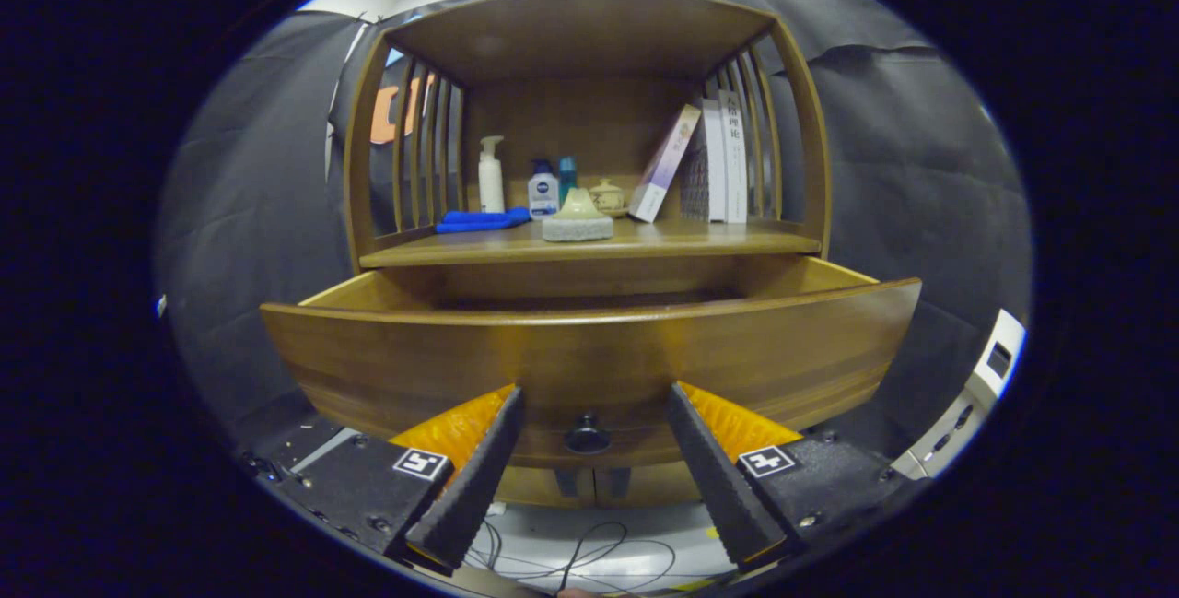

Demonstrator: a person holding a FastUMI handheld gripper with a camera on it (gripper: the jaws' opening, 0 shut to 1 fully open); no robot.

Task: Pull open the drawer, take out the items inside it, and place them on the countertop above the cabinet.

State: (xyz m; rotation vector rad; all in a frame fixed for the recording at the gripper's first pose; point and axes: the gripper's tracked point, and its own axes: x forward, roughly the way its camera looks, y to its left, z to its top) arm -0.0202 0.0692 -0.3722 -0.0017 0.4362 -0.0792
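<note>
Drawer (589, 349) pulled out; gripper (589, 404) spread wide, nothing held, knob (587, 437) freed between fingers for reaching inside.

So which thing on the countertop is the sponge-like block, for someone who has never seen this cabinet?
Start at the wooden cabinet with its drawer pulled out; the open tongs flank the drawer's knob. On the countertop above, near the front edge, lies the sponge block. It is low, pale and rough with a rounded hump, unlike the upright bottles behind.
</note>
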